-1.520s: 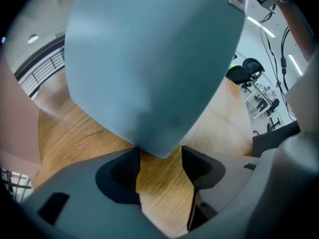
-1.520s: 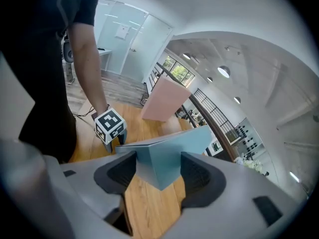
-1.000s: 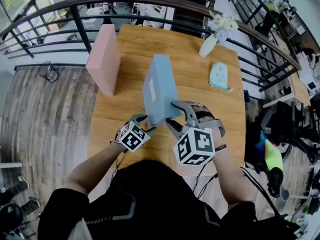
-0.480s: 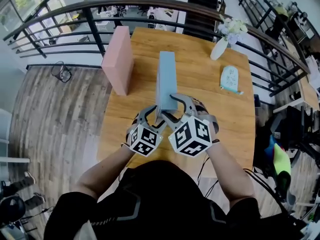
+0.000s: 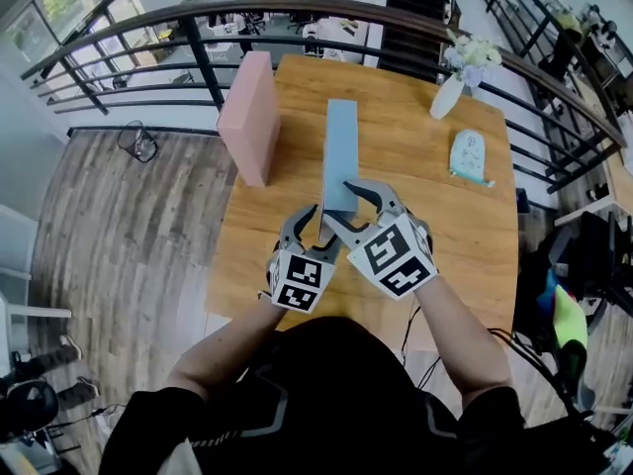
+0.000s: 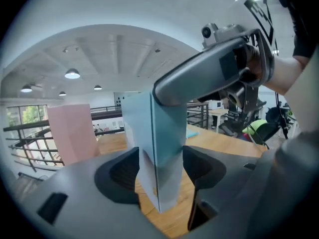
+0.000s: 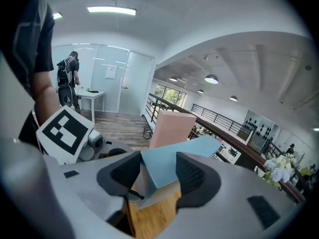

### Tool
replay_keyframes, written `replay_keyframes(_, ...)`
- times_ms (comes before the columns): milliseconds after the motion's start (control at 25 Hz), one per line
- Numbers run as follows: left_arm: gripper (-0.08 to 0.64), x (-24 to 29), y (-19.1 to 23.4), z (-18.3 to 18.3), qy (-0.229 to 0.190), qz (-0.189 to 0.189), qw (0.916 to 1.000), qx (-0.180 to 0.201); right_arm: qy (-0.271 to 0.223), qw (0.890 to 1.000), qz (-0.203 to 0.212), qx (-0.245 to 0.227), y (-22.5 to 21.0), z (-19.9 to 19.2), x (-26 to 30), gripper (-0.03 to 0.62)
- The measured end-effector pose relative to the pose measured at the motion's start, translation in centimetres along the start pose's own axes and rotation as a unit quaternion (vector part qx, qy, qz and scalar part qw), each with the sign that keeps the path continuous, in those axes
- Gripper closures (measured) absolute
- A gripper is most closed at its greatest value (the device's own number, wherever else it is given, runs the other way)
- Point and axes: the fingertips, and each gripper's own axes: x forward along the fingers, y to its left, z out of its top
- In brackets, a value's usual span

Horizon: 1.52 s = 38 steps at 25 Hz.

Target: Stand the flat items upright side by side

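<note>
On the table's (image 5: 415, 156) far edge, flowers (image 5: 471, 51) in a vase (image 5: 446, 96)

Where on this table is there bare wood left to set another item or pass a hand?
Bare lane between pink box and blue box; wider patch between blue box and the small teal item; near-right table corner too. Crowded at the blue box's near end and by the vase.
</note>
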Motion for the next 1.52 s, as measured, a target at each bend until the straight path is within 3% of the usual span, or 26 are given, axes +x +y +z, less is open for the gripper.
replay_keyframes(240,0.262,0.5,-0.5,0.9,0.002,0.036,0.9993,-0.01,-0.007,1.0,0.008,0.011,0.1,0.3,0.2,0.365)
replay_keyframes(360,0.258,0.8,-0.5,1.0,-0.003,0.036,0.9993,-0.008,-0.025,0.999,0.004,0.032,-0.5,0.6,-0.9,0.382)
replay_keyframes(520,0.258,0.9,0.1,0.8,-0.009,0.032,0.9993,-0.015,-0.066,0.995,-0.028,0.069,-3.0,0.6,-3.6,0.411)
replay_keyframes(880,0.261,0.8,1.7,0.9,-0.018,0.016,0.9996,-0.017,-0.052,0.98,-0.102,0.16,-8.3,-6.1,-8.9,0.411)
replay_keyframes(1320,0.253,1.3,4.1,0.8,0.0,0.076,0.9966,-0.031,-0.053,0.973,-0.13,0.181,-9.9,-9.2,-10.1,0.425)
replay_keyframes(1520,0.252,2.7,4.2,0.4,-0.001,0.069,0.9958,-0.06,-0.053,0.974,-0.127,0.179,-9.8,-10.0,-9.9,0.425)
